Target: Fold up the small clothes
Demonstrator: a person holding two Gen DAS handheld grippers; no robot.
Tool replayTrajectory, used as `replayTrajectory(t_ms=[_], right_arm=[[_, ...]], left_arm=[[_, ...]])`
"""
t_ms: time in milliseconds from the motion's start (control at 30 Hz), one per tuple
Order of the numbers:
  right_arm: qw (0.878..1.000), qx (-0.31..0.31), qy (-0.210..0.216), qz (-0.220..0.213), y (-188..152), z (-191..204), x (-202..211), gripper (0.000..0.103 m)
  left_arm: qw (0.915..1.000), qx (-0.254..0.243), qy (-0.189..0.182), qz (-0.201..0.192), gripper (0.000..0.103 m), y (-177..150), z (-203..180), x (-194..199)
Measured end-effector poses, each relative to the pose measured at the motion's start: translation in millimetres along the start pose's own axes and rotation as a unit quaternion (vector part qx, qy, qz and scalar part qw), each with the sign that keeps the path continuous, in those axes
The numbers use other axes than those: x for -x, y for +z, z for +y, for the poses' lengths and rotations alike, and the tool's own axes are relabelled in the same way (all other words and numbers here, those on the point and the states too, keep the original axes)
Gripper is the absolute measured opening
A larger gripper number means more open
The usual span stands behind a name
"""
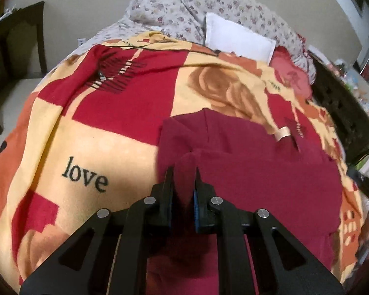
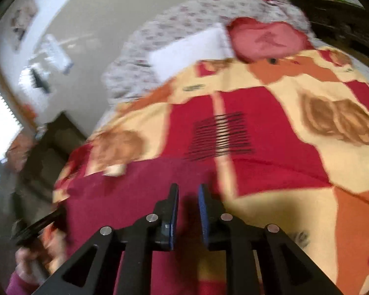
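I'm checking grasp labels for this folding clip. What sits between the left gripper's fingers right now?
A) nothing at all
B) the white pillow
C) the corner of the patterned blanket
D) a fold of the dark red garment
D. In the left wrist view the left gripper has a raised fold of the dark red garment pinched between its fingers, above the blanket; the white pillow lies far off at the head of the bed.

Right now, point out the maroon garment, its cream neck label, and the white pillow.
maroon garment point(image 1: 270, 184), left wrist view, flat body panel.
cream neck label point(image 1: 283, 133), left wrist view, middle of label loop.
white pillow point(image 1: 236, 36), left wrist view, pillow's centre face.
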State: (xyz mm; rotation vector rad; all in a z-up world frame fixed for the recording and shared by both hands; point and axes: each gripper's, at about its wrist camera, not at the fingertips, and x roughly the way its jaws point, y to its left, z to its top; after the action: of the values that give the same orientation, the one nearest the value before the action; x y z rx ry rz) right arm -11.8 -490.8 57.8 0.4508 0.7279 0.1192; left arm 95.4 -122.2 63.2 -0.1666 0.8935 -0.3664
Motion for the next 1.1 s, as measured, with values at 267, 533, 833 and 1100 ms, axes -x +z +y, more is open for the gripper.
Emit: replayTrajectory(t_ms=[267,533,833,1100], right_arm=[[0.983,0.133,-0.097,0.081,-46.0,31.0,-41.6,0.01],[0.99,0.087,-0.091,0.058,-43.7,21.7,-12.8,0.01],[0.985,0.104,-0.117,0.077,-59.0,19.2,-19.6,0.02],[0.99,0.09,-0.087,0.06,-73.3,44.7,33.3,0.022]], left_arm=[[0.9998,0.005,0.014,0.012,0.026,-11.9,-3.0,-1.6],[0.9988,-0.014,0.047,0.005,0.054,-36.1,-11.4,25.4],[0.998,0.004,0.063,0.006,0.054,-59.0,-15.7,42.1],[0.9971,-0.016,0.074,-0.006,0.054,-78.5,-32.6,67.7]])
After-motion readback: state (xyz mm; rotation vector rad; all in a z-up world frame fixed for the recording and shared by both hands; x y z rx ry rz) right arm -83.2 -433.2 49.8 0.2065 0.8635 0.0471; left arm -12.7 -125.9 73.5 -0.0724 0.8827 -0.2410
